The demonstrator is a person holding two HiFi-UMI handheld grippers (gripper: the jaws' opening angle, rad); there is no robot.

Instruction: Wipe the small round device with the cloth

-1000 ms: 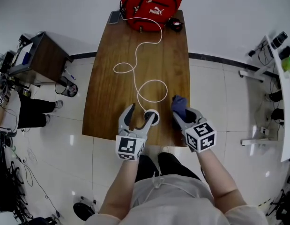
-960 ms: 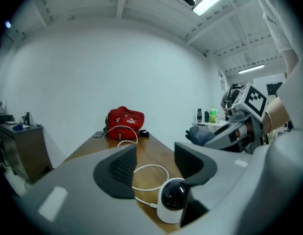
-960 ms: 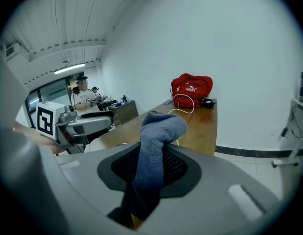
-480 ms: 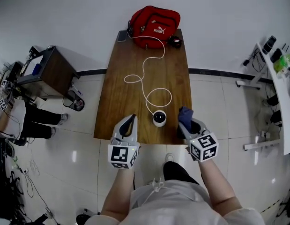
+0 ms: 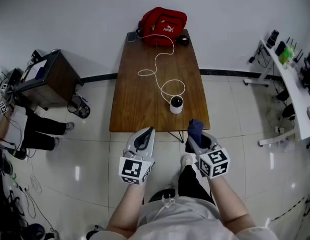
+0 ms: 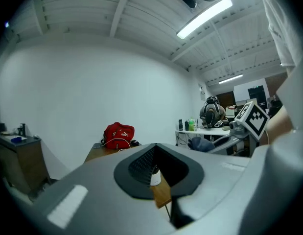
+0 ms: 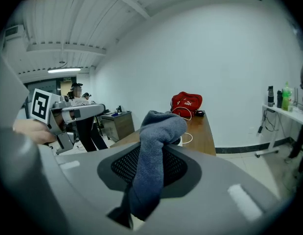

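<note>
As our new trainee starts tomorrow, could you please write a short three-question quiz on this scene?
1. True or false: the left claw holds the round device.
2. The cloth is A) in the left claw, B) in the right claw, C) on the device.
3. Fill in: the white cable leads to the red ___.
Key: 1 false, that claw is shut and empty; 2 B; 3 bag.

One device (image 5: pixel 177 104), one cloth (image 5: pixel 195 128) — one bag (image 5: pixel 163 20).
</note>
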